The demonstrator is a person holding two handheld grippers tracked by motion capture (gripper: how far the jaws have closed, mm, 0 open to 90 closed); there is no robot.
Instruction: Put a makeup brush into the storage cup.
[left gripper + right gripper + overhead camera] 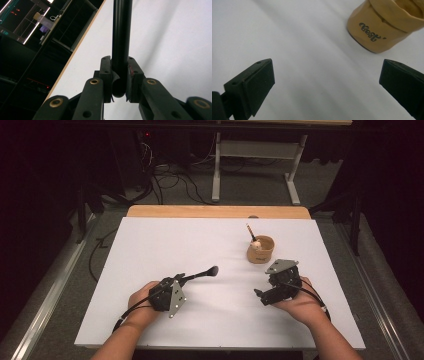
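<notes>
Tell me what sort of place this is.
Probably a lab or recording setup, not a home. A white board covers a wooden table in a dark room, loose cables lie on the floor beyond it, and a person's hands work with a left gripper and right gripper.

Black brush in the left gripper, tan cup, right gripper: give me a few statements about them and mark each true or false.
1. The left gripper is shut on the black brush. True.
2. The right gripper is clamped on the tan cup. False: its jaws stand wide open with nothing between them, and the cup sits apart, beyond them.
3. The tan cup stands upright on the white table top with another brush in it. True.
4. The black brush's head rests inside the cup. False: in the high view it points toward the cup but is well short of it.
</notes>
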